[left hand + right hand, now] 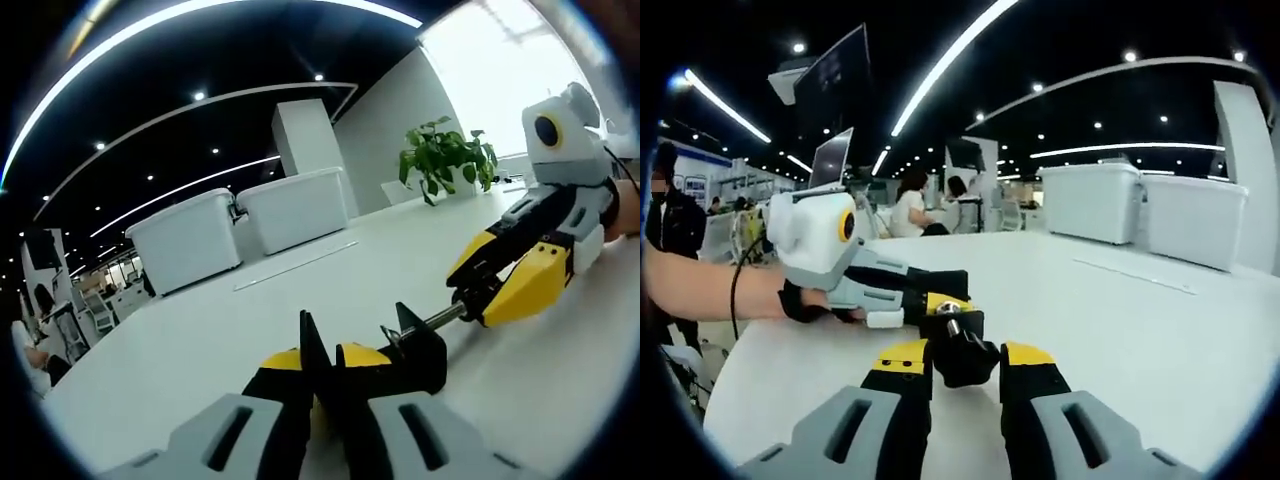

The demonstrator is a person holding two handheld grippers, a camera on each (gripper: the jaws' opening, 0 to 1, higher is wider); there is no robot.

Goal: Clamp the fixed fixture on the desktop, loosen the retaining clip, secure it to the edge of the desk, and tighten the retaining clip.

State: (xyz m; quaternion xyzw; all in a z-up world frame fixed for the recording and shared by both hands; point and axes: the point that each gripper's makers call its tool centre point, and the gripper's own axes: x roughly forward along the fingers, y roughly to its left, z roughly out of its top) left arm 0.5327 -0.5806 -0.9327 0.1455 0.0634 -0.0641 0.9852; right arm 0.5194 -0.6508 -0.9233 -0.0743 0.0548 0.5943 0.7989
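The fixture (415, 352) is a small black clamp lying low over the white desk (180, 350). My left gripper (322, 352) is shut on the clamp's thin black body. A metal screw (443, 318) runs from the clamp to the right, into the jaws of my right gripper (480, 290). In the right gripper view, the right gripper (966, 368) is shut on the black knob (965, 355) at the screw's end. Just beyond the knob, the left gripper (940, 303) comes in from the left and holds the clamp, with a person's hand (800, 298) behind it.
Two white lidded bins (190, 240) (295, 205) stand at the back of the desk, with a potted plant (445, 155) to their right. The desk's near edge (715, 400) falls away at the left. Seated people (910, 210) and a laptop (830, 158) are farther off.
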